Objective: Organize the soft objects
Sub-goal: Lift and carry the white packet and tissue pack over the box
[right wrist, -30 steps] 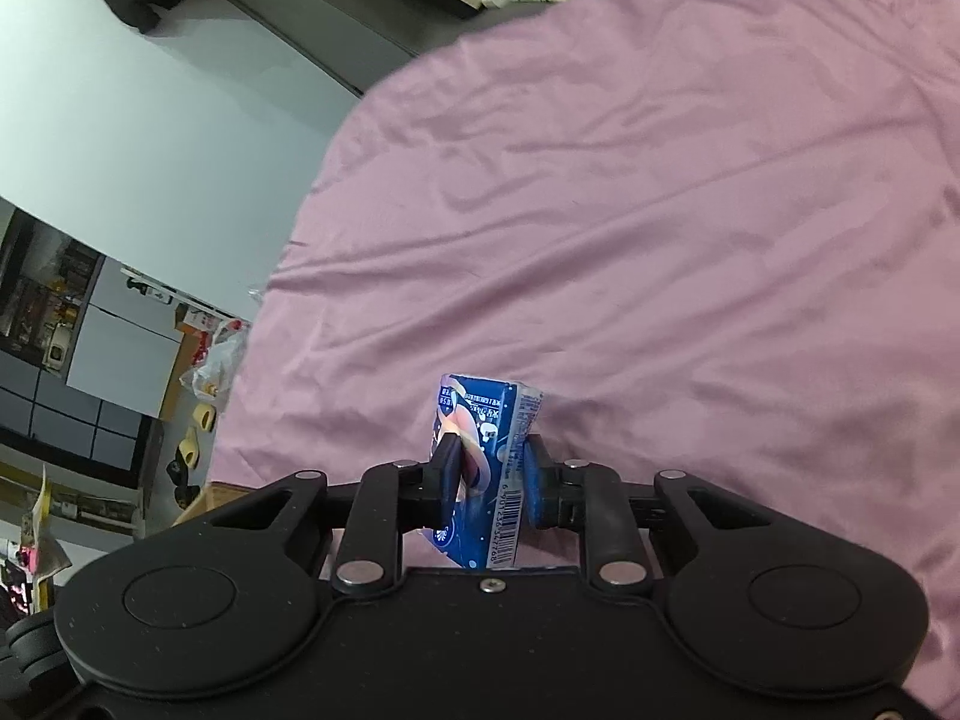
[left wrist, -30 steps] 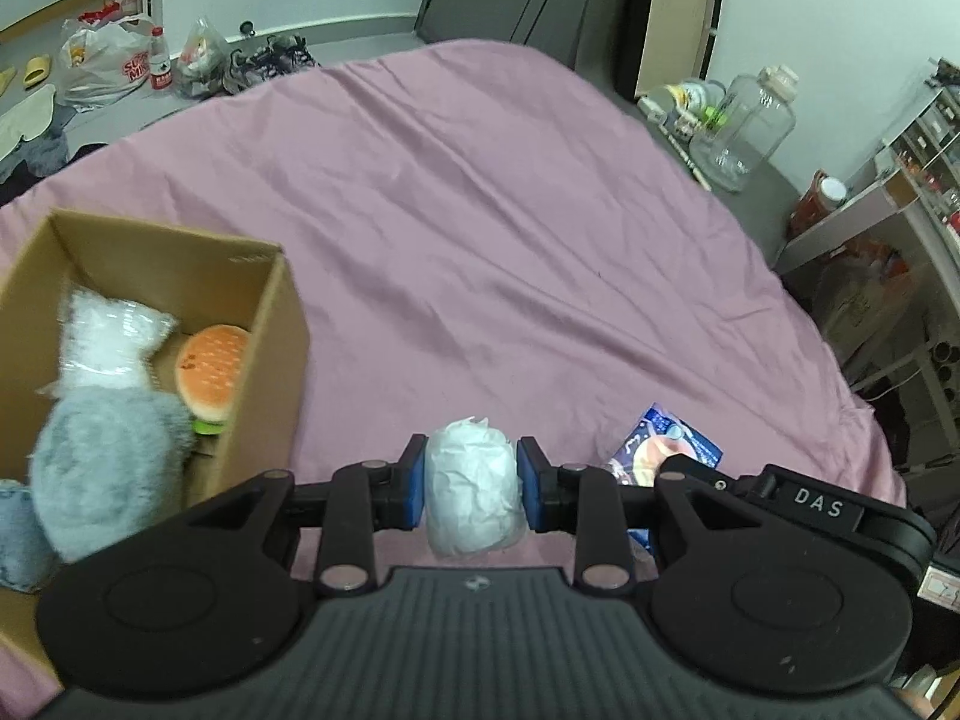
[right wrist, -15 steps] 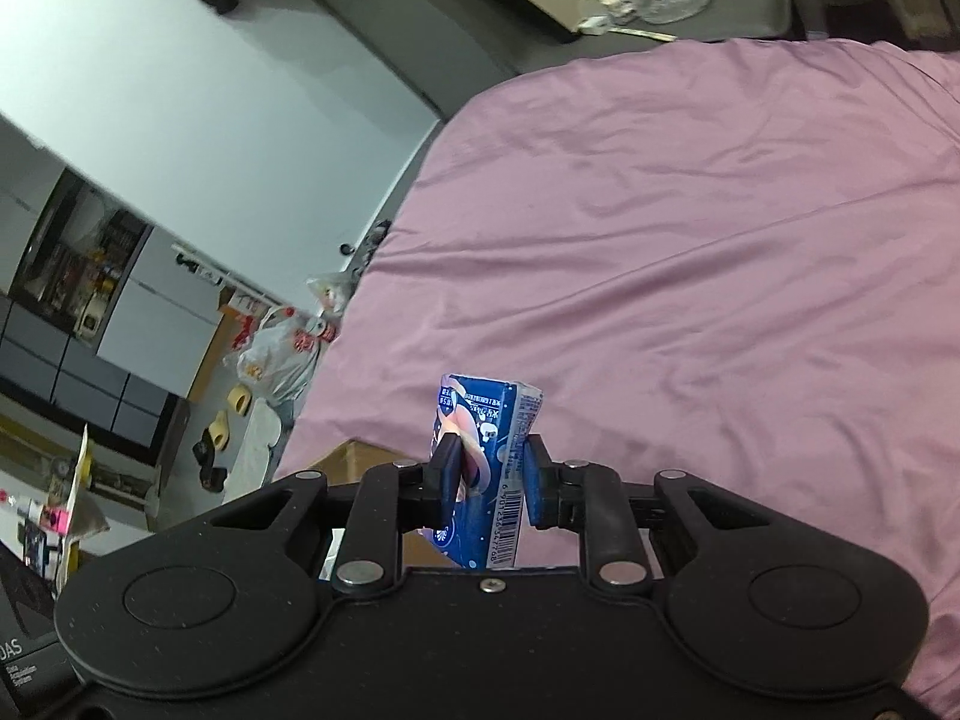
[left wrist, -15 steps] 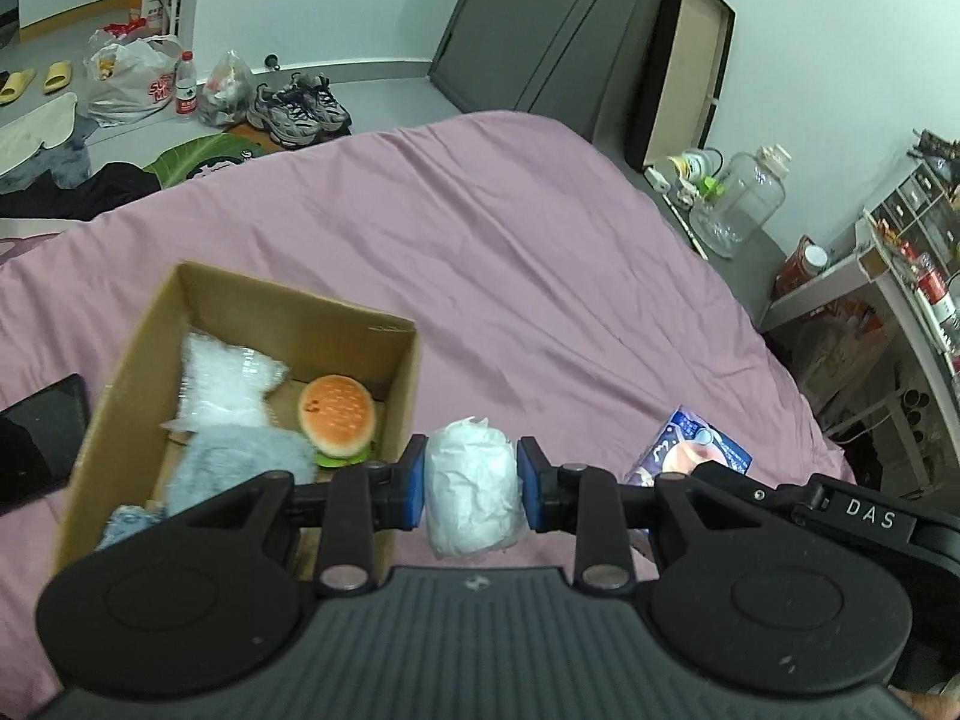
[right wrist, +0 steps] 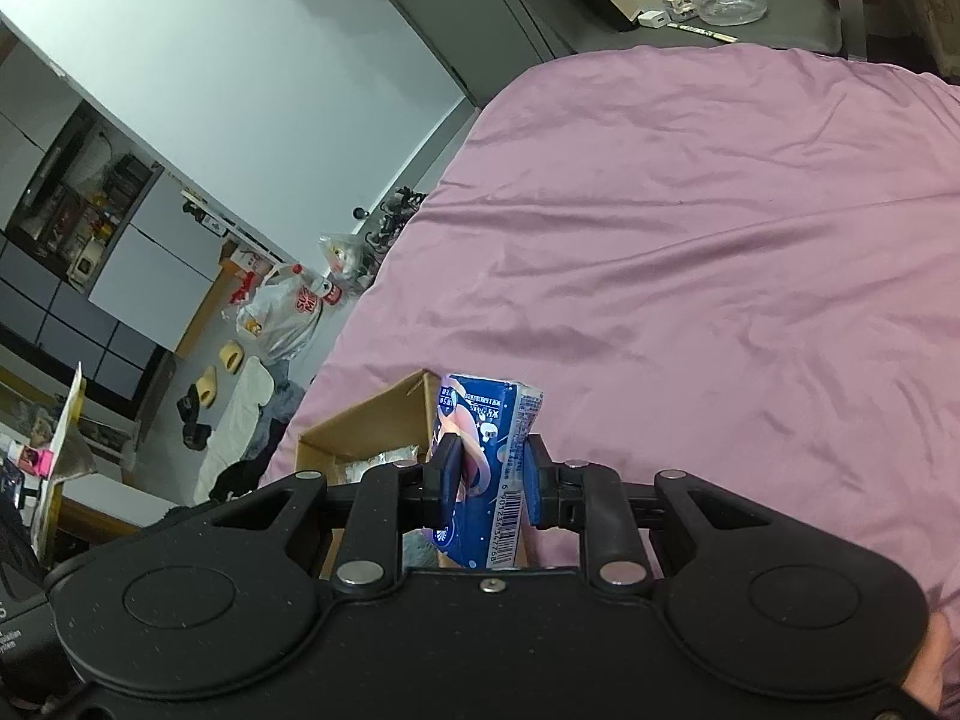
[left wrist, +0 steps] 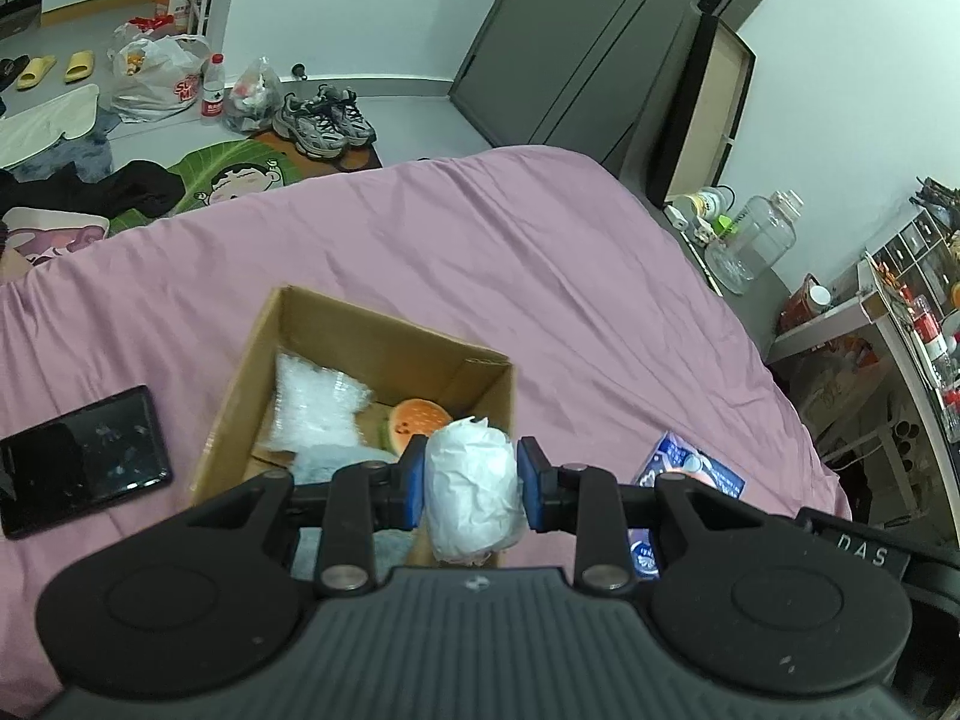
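White crumpled wad (left wrist: 472, 483): pinched between the left claw (left wrist: 471, 483) pads, held above the near right corner of the cardboard box (left wrist: 282, 354), probably so a release drops it inside. Box sits on the pink bed (left wrist: 540, 276); it holds a clear plastic bag (left wrist: 315, 399) and a burger plush (left wrist: 417, 420). Blue packet (right wrist: 489, 462): right claw (right wrist: 486, 474) clamped on its sides, upright, waiting beside the box rim. Black phone (left wrist: 81, 459) lies left of the box.

We see a home bedroom: a pink-sheeted bed (left wrist: 480, 252), grey sneakers (left wrist: 324, 120) and yellow slippers (left wrist: 57, 67) on the floor.
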Demonstrator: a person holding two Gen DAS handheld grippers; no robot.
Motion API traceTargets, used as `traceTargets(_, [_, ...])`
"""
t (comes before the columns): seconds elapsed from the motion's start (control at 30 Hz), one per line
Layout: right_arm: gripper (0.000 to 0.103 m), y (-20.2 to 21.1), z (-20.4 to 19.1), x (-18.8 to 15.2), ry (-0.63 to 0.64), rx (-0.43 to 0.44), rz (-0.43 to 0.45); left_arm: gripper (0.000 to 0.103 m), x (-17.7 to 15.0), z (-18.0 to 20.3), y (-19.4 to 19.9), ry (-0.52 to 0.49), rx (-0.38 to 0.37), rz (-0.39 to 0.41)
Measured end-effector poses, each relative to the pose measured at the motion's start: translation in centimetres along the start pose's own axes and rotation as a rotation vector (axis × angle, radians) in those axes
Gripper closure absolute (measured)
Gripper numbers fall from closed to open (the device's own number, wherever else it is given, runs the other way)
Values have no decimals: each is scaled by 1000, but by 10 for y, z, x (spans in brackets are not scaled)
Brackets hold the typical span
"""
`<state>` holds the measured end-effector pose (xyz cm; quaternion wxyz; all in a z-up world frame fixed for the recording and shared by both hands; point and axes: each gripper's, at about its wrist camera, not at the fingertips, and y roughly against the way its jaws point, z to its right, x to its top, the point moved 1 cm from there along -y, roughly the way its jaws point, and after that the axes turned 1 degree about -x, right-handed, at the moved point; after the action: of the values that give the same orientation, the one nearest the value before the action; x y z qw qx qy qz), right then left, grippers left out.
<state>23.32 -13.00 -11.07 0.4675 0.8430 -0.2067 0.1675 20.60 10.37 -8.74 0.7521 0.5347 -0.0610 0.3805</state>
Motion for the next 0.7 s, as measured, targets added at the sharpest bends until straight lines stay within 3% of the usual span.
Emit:
traceTargets(0.43, [81,-17,-41,-13,61,-13,-36,73,14,-33,-1,15,-14,-11])
traceTargets(0.7, [80,-30,-61,-25,115,-66,-89,73,18,-48,-7,29,-19,-36])
